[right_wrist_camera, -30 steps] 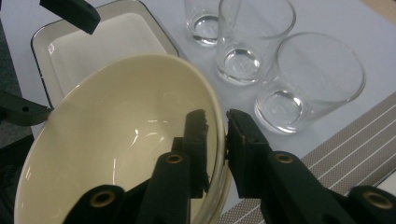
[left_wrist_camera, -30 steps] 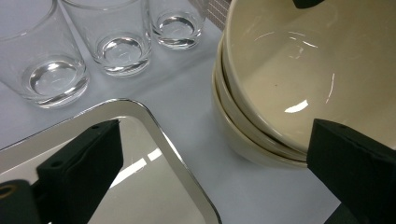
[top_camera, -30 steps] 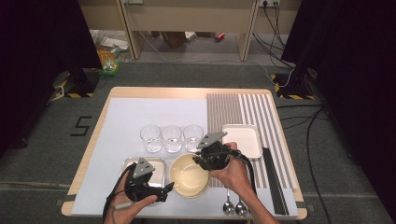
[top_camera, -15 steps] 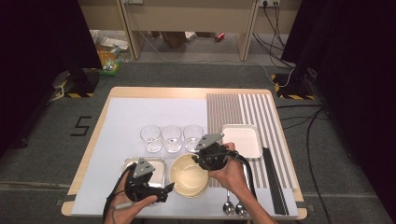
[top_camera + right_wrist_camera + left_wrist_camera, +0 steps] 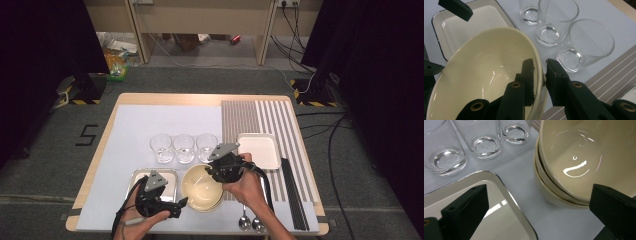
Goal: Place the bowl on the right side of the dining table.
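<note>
A stack of cream bowls (image 5: 201,189) sits near the table's front edge. My right gripper (image 5: 539,62) straddles the rim of the top bowl (image 5: 486,75), one jaw inside and one outside. Its jaws have just been opening, and a thin gap shows between the outer jaw and the rim. In the high view the right gripper (image 5: 212,172) is at the stack's far right side. My left gripper (image 5: 539,192) stands open and wide, one jaw over the steel tray (image 5: 499,176) and the other by the bowls (image 5: 574,152). From above, the left gripper (image 5: 176,205) is left of the stack.
Three empty glasses (image 5: 183,147) stand in a row behind the bowls and tray. A white square plate (image 5: 257,150) rests on the striped mat (image 5: 240,117) at the right. Two spoons (image 5: 250,222) lie at the front edge, and a dark strip (image 5: 294,195) runs along the mat's right side.
</note>
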Demonstrator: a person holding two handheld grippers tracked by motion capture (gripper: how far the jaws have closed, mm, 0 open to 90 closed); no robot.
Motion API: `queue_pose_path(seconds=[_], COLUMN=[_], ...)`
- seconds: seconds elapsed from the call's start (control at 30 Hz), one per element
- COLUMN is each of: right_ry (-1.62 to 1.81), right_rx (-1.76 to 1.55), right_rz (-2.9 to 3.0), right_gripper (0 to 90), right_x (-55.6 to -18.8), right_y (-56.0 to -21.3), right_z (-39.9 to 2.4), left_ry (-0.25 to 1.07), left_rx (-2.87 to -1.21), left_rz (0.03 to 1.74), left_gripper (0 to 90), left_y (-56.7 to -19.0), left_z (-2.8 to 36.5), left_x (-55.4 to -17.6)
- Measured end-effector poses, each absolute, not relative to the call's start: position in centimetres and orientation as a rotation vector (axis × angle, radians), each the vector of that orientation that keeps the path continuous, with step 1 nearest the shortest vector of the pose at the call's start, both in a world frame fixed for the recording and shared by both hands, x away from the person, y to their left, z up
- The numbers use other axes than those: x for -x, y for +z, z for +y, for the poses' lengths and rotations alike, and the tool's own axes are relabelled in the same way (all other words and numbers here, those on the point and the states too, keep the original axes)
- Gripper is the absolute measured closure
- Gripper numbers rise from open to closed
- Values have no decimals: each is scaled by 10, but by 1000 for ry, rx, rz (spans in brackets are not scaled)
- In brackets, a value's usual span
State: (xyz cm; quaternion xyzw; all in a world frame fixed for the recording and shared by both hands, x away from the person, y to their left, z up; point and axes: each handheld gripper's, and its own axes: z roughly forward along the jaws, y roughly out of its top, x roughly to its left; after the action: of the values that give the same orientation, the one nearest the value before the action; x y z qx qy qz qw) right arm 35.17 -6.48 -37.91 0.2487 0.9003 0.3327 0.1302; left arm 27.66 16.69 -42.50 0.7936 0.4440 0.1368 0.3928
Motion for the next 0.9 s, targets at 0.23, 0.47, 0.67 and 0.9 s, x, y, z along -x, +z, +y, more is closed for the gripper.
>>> queue_pose_path(seconds=[0.23,0.47,0.67,0.9], right_ry=[934,920,890,871], right_rx=[-701,-714,-681,-628], right_rz=[2631,2639,2641,2631], right_gripper=[776,797,814,832], right_x=[-351,-354,-354,-355], right_y=[-383,-384,-383,-385], right_z=[-68,-64,-62,-60], left_ry=[355,354,356,327], left_rx=[-2020,-2015,-2014,-1993], left_rz=[1125,1129,1124,1088], left_gripper=[8,4,5,103], left_y=[-425,-425,-425,-421], left_z=[167,167,167,168], left_x=[-276,-276,-275,-273])
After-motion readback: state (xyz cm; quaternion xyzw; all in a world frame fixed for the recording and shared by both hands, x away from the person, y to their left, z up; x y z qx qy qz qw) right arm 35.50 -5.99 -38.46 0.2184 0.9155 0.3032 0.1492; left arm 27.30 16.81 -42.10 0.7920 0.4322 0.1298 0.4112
